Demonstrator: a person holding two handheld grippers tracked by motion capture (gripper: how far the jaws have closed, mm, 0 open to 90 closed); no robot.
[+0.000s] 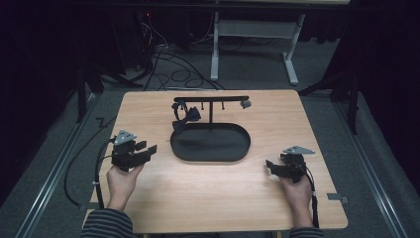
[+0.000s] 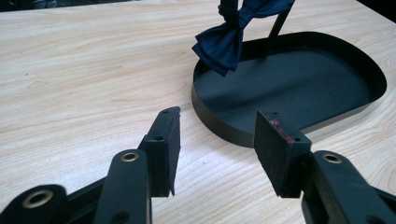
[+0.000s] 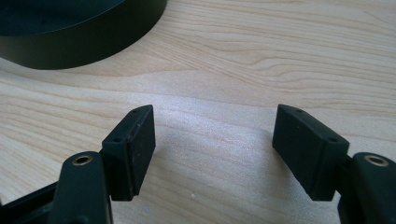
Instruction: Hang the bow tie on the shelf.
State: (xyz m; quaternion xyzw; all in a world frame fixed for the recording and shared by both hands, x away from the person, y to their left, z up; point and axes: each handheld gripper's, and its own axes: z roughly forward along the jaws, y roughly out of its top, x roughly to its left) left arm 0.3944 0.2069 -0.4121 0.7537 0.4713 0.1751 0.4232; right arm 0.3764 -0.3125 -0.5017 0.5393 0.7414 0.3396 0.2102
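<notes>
Two tools rest low on the counter, one at either side of the black oval tray, and both stand with jaws spread and nothing between them. The left tool sits at about 9 o'clock from the tray and points toward it; the right tool sits at about 4 o'clock, also aimed inward. Held this way, each looks parked at a ready post, within reach of the middle without crowding it.

From the tray rises a thin post with a crossbar, so the piece seems to serve as a hanging stand with a catch-basin beneath. A dark blue bow tie hangs from the bar toward its 9 o'clock end, drooping over the tray's rim. That placement favours the left tool, whose jaws frame it in the left gripper view. Some small things hang further along the bar; they are too small to tell.
</notes>
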